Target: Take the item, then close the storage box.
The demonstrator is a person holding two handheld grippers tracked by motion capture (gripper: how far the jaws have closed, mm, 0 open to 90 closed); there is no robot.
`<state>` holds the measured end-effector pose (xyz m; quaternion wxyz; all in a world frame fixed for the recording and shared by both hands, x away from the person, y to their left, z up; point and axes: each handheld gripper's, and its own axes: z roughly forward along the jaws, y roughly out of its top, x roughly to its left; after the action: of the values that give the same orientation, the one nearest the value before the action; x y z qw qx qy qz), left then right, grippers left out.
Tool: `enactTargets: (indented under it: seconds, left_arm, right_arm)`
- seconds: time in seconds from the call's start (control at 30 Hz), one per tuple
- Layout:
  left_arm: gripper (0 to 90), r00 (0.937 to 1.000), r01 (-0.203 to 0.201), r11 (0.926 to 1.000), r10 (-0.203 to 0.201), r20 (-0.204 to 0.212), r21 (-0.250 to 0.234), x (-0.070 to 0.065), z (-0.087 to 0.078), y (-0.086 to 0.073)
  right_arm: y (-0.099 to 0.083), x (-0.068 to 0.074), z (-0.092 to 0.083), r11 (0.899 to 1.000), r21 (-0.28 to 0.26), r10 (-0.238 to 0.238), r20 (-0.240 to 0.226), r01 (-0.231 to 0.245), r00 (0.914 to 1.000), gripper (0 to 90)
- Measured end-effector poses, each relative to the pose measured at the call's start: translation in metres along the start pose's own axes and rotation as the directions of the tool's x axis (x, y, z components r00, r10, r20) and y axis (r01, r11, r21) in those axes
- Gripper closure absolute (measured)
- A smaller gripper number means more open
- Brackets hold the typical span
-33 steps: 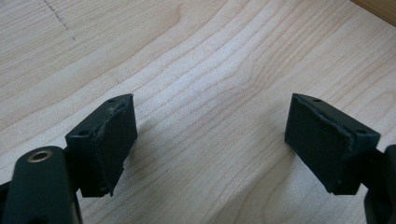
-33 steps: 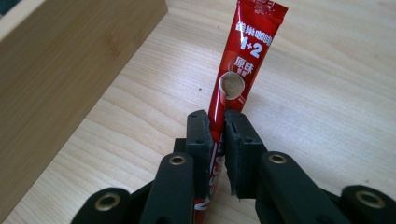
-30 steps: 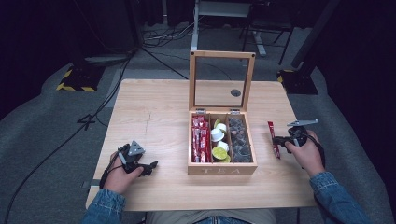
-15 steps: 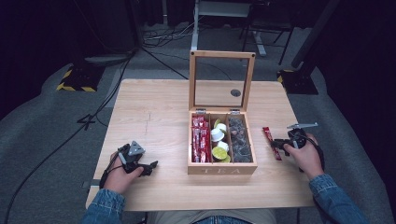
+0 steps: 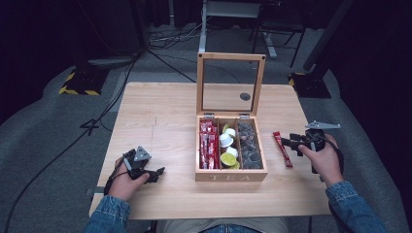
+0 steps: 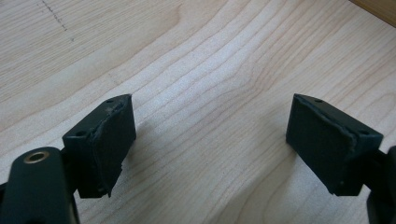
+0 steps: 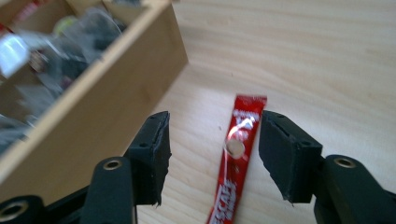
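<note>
on the right side of the light wooden table point(image 5: 160, 121), just right of the open wooden tea box point(image 5: 231, 174), a slim red foil sachet point(image 5: 282, 148) now lies flat on the bare wood; a second ago it was pinched in the right gripper point(image 5: 290, 142). that gripper's jaws have just been opening: in the right gripper view the sachet point(image 7: 236, 158) lies between the two black pads point(image 7: 284, 151), neither pressing on it, so it is released. the sachet has shifted a little left, toward the box, and the right hand point(image 5: 324, 158) sits slightly higher. the left gripper point(image 5: 156, 174) rests at the near left edge as before, jaws spread wide over bare wood, nothing between them.

one box, lid upright with a glass pane, three compartments: red sachets point(image 5: 208, 144) at left, white and green capsules point(image 5: 227, 148) in the middle, dark capsules point(image 5: 248, 144) at right; their numbers cannot be told. one loose sachet, two grippers.

grey carpet point(image 5: 58, 145) surrounds the table, cables trail across it, and the room beyond is dark.
</note>
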<state>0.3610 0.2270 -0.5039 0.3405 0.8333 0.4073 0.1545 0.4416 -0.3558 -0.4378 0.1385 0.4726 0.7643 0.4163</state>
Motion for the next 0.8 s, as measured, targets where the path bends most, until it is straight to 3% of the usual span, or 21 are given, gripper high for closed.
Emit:
enactTargets:
  seconds: [0.3,0.4,0.53,0.8]
  left_arm:
    - [15.5,1.0000,0.004,1.0000,-0.004,-0.002,0.002,0.000,0.000,0.001]
    - [15.6,1.0000,0.002,1.0000,-0.002,-0.002,0.003,0.000,0.000,0.001]
    - [15.4,1.0000,0.003,1.0000,-0.003,-0.001,0.002,0.000,0.001,0.001]
    - [15.4,1.0000,0.003,1.0000,-0.003,-0.004,0.002,0.000,0.001,0.001]
  right_arm:
    - [0.041,0.015,-0.016,0.995,-0.087,-0.044,-0.015,0.042,0.9989,38.6]
    - [0.052,0.020,-0.018,0.994,-0.099,-0.056,-0.006,0.055,0.9984,37.2]
    - [0.066,0.024,-0.018,0.990,-0.094,-0.112,-0.013,0.110,0.9937,37.6]
    - [0.092,0.029,-0.017,0.984,-0.141,-0.116,-0.028,0.110,0.9929,38.2]
